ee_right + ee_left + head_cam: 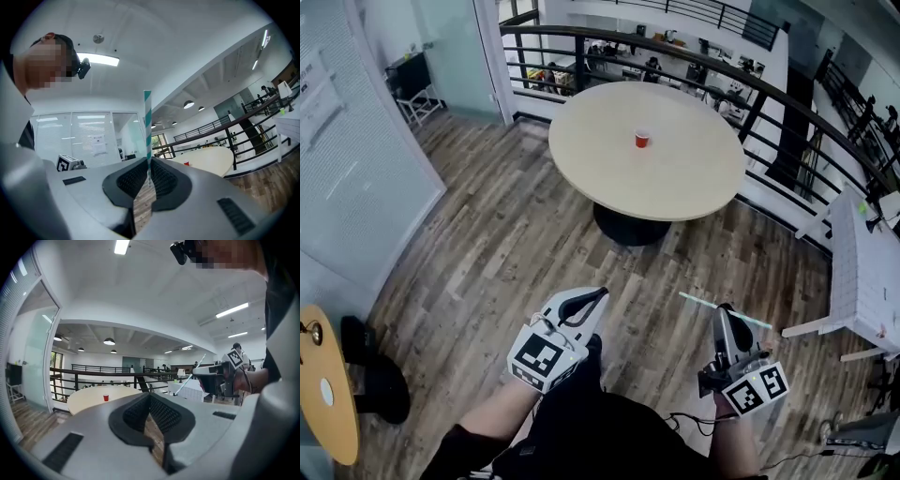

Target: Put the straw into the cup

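A small red cup (642, 139) stands upright near the middle of a round beige table (675, 187), far ahead of both grippers. My right gripper (724, 317) is shut on a teal-and-white striped straw (698, 302), which lies crosswise in the jaws and sticks out on both sides. In the right gripper view the straw (147, 126) rises straight up from between the pads, with the cup (188, 164) small in the distance. My left gripper (592, 298) is shut with nothing in it. From its own view the cup (106, 398) sits on the table (89, 399), left of the jaws.
Wood floor lies between me and the table. A black railing (769, 89) curves behind the table. A glass wall (356, 178) stands at the left, a white lattice table (862, 272) at the right, and a small yellow table (323, 384) at the lower left.
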`<state>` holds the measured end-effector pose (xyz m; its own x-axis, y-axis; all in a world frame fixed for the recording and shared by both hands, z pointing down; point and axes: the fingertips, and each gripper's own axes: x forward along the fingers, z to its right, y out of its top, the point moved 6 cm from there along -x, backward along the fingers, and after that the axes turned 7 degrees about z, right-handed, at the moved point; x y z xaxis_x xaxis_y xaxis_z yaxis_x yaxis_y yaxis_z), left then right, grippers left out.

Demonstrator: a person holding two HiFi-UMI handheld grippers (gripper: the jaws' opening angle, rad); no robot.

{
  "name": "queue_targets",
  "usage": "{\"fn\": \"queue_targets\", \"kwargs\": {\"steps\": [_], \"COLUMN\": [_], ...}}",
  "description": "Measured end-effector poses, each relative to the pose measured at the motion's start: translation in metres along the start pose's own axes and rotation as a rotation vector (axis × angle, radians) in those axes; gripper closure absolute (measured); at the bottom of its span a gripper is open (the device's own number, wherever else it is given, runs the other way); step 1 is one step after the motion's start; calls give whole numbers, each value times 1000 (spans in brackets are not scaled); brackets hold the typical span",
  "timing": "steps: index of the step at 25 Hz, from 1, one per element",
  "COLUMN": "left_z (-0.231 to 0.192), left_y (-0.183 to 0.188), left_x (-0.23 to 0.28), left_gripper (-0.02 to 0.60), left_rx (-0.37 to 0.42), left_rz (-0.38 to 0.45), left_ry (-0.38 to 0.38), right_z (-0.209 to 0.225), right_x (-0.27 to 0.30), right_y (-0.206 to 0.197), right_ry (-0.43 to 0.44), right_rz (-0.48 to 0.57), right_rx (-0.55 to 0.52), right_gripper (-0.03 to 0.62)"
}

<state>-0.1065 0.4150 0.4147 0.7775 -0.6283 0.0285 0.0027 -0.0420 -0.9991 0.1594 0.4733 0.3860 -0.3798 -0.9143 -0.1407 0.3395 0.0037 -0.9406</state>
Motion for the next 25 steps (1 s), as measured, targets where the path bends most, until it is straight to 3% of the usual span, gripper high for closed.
{"fn": "queue_targets", "kwargs": {"steps": [11,18,25], "left_z": [-142,-180,-215], "left_y": [18,15,5], "left_x": [65,97,168], "left_gripper": [574,574,574], "left_rx": [28,2,1], "left_rz": [23,6,-17], "left_ry": [-2,19,46], "right_z": [21,54,121], "right_x": [162,210,266], "right_y": [6,2,-3], "right_ry": [35,30,42], "right_rz": [28,7,-6], "right_rx": [-28,10,38], "right_gripper": [557,557,557]}}
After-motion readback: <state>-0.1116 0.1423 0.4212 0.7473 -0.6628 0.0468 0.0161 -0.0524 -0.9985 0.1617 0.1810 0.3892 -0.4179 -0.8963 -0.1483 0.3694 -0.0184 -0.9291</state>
